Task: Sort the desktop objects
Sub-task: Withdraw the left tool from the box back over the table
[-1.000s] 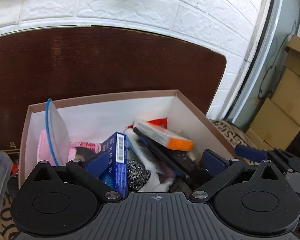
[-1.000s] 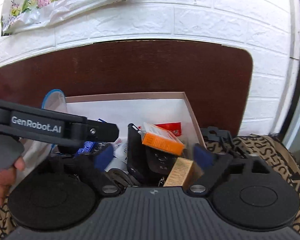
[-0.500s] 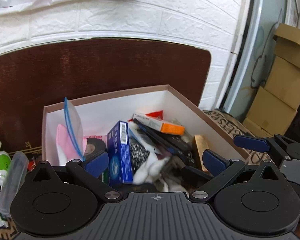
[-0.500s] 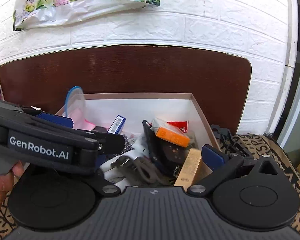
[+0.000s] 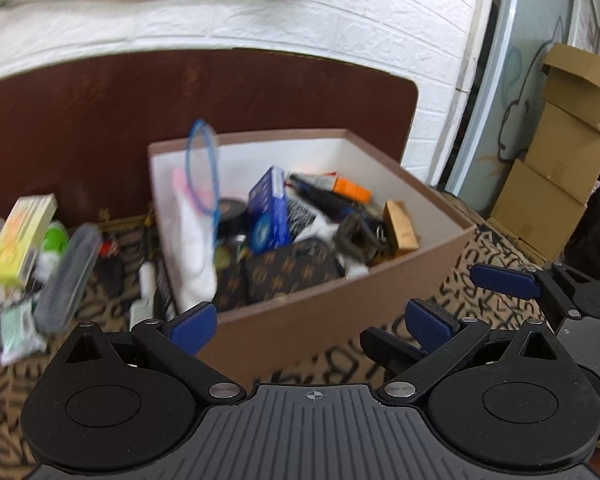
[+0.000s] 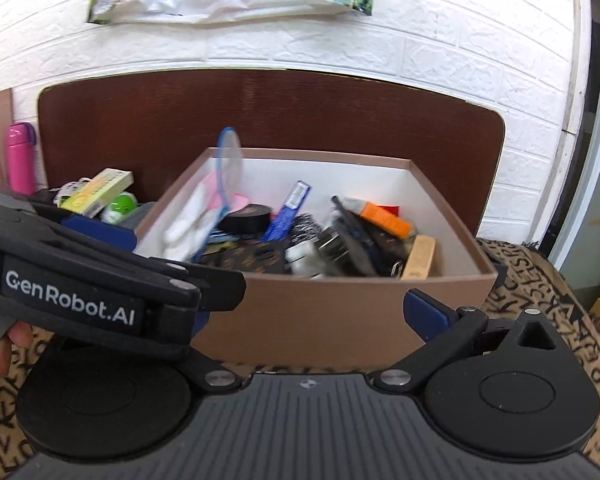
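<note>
left wrist view: both claws (image 5: 312,322) gape empty before the box (image 5: 340,300).

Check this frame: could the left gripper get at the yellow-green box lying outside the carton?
Probably yes: the left gripper is open and empty, and the yellow-green box lies on top of the clutter left of the carton, uncovered.

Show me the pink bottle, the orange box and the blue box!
pink bottle (image 6: 20,158), right wrist view, middle of its body.
orange box (image 6: 386,219), right wrist view, its orange end.
blue box (image 5: 269,210), left wrist view, its front face.
</note>
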A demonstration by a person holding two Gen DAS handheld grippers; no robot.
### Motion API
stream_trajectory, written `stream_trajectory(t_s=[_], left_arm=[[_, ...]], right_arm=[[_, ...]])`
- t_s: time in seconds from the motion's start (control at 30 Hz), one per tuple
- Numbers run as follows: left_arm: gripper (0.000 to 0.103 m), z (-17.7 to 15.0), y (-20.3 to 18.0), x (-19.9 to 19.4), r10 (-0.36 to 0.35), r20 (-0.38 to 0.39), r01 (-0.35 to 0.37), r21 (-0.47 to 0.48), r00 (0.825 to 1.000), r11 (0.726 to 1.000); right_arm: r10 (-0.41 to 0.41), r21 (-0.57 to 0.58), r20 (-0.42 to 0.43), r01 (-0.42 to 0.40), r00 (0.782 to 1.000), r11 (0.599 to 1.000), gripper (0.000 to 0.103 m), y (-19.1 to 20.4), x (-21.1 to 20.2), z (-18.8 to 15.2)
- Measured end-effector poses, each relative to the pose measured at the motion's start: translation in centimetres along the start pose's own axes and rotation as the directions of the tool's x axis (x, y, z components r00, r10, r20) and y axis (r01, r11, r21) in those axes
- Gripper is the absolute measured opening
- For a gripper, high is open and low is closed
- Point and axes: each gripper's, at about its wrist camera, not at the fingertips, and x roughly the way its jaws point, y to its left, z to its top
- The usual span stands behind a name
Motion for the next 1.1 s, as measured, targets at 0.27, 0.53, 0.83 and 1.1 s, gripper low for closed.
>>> stream_trajectory(t_s=[0.27, 0.53, 0.83, 1.1], left_arm=[[0.103, -4.0, 1.9, -2.8, 0.031, -0.022, -0.032, -0.048, 0.999, 0.998], [0.103, -7.3, 3.8, -4.1, 0.100, -0.049, -0.103, -0.079, 0.994, 0.991], [0.103, -10.0, 5.9, -4.4, 0.154, -0.110, -0.167, -0.111, 0.982, 0.980], [0.103, -11.1, 7.2, -5.2, 0.177, -0.123, -0.193, -0.135, 0.977, 0.972]], right_arm=[[0.062, 0.031, -0.006, -0.062, 0.998, 0.998, 0.103, 3.9, -1.5, -2.6], [0.104, 0.070, -0.037, -0.101, 0.994, 0.992, 0.103, 7.1, -1.6, -4.7], [0.130, 0.104, -0.083, -0.121, 0.988, 0.987, 0.103, 9.7, -1.0, -6.7], [0.148, 0.082, -0.080, -0.142, 0.986, 0.986, 0.103, 11.6, -1.2, -7.1]])
